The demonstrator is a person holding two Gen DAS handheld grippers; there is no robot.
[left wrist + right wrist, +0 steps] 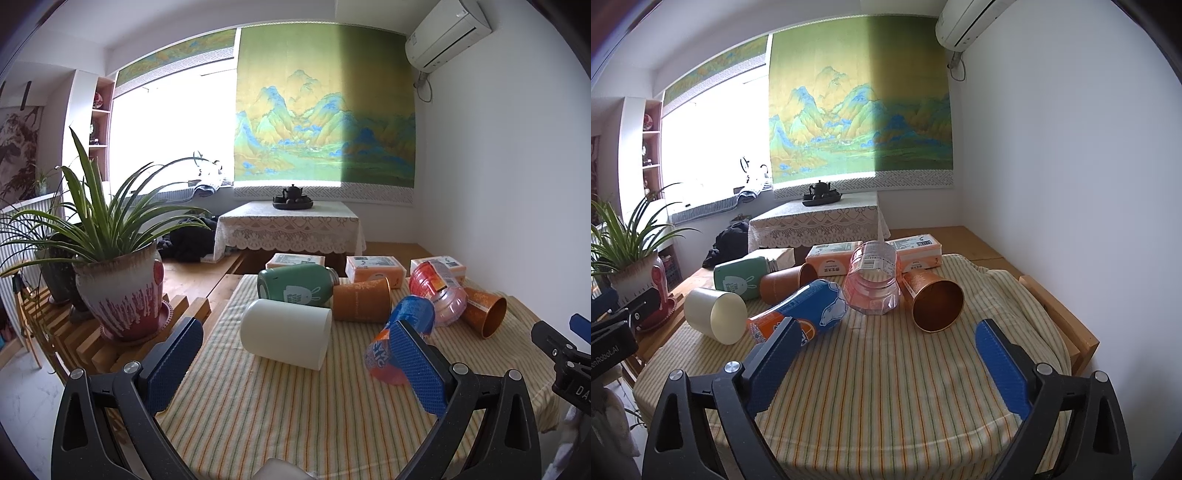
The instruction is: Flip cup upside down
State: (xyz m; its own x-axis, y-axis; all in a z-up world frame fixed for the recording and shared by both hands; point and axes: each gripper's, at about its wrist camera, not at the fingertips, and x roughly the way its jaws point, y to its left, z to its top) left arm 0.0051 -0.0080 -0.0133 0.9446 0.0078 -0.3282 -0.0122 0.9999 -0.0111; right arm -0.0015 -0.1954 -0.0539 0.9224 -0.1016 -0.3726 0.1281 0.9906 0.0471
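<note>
Nothing is flipped yet: the white cup is seen sideways at centre frame, both grippers spread, empty

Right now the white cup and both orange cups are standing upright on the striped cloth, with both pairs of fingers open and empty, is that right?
Not quite: the white cup and both orange cups lie on their sides, as both wrist views show. They are on the striped cloth, and both grippers, left and right, are open and empty.
</note>
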